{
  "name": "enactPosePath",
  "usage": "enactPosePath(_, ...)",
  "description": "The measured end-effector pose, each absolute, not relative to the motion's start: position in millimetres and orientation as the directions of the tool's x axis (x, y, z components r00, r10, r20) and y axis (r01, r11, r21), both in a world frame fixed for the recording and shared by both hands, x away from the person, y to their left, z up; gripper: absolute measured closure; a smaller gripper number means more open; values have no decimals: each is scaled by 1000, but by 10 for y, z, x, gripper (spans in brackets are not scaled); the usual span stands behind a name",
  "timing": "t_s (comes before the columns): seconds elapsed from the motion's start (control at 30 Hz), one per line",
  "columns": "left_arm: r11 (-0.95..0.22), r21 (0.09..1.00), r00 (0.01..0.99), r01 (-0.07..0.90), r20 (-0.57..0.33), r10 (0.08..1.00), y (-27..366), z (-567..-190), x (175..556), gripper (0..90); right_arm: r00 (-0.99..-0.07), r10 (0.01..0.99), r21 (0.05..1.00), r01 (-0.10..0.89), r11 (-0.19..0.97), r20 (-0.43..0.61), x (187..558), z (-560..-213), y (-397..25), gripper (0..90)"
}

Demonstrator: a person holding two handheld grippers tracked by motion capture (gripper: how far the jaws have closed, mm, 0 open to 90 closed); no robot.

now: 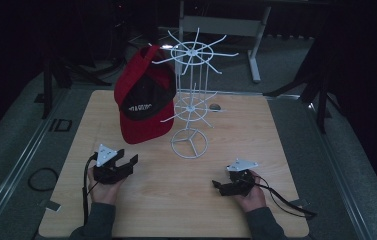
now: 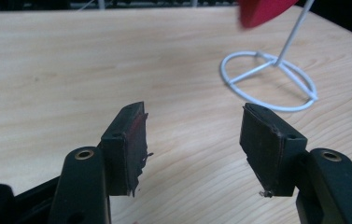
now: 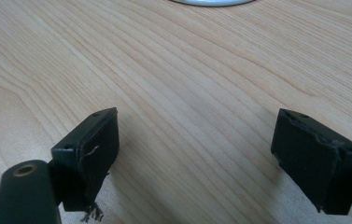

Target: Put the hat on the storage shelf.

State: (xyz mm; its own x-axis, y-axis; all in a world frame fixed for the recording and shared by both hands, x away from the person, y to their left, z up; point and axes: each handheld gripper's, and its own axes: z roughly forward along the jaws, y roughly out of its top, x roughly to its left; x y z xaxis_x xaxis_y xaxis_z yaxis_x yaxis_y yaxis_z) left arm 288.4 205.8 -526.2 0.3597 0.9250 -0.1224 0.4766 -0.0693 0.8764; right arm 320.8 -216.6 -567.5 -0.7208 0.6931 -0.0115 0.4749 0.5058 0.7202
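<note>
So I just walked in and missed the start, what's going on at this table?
A person sits at a wooden table holding a two-jaw tool in each hand. The left tool and the right tool both rest low near the table's front edge, jaws open and holding nothing. A red cap hangs on the white wire rack at the middle of the table, with neither tool touching it.

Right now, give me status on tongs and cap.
Left tongs open, empty. Right tongs open, empty. Red cap hangs on white wire rack. Nothing between.
</note>
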Motion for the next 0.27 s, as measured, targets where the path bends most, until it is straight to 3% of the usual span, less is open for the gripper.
enactPosePath(0.27, -68, 836, 303, 545, -121, 945, 2130, -5430, 2999, 420, -721, 693, 720, 476, 505, -10, 3207, -5675, -2165, 148)
